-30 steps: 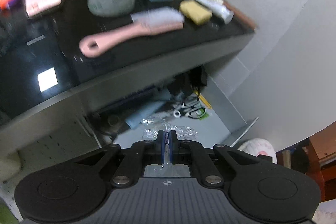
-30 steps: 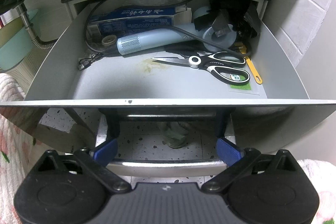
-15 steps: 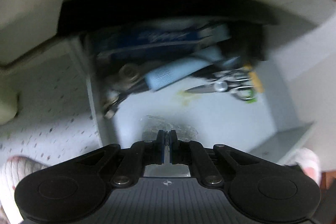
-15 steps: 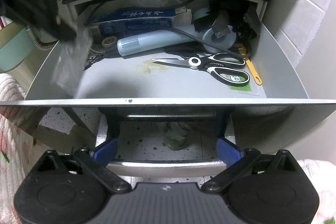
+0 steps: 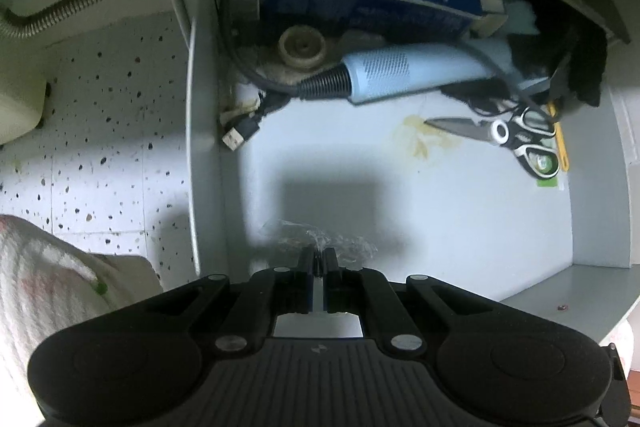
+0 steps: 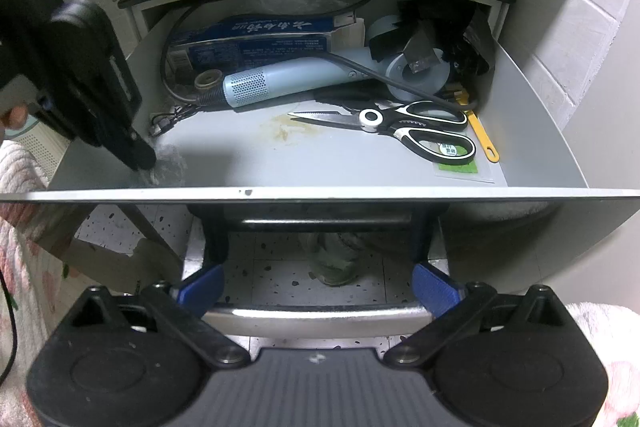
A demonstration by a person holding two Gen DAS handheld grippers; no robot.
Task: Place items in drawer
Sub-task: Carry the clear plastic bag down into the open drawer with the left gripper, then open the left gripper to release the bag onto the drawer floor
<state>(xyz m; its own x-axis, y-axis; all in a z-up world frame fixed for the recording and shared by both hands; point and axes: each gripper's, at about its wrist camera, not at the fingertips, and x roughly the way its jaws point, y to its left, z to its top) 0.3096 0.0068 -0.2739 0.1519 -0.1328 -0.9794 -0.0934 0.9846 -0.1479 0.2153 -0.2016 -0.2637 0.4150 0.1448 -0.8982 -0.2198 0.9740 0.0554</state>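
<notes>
The grey drawer point(image 6: 320, 193) stands open under the black counter. My left gripper point(image 5: 319, 261) is shut on a crumpled clear plastic bag point(image 5: 320, 241) and holds it low over the drawer's front left floor. In the right wrist view the left gripper point(image 6: 142, 157) reaches in from the left with the bag point(image 6: 170, 165) at its tip. My right gripper point(image 6: 318, 287) is open, its blue pads either side of the drawer's metal handle point(image 6: 316, 315) without closing on it.
The drawer holds black-and-white scissors point(image 6: 400, 125), a pale blue hair tool point(image 6: 280, 83) with a black cord, a blue box point(image 6: 256, 35), tape rolls point(image 6: 416, 71) and a yellow stick point(image 6: 482, 137). Speckled floor tiles point(image 5: 100, 131) lie left of the drawer.
My left gripper came down from the countertop level into the drawer with the plastic bag still held. The right gripper stayed at the handle.
</notes>
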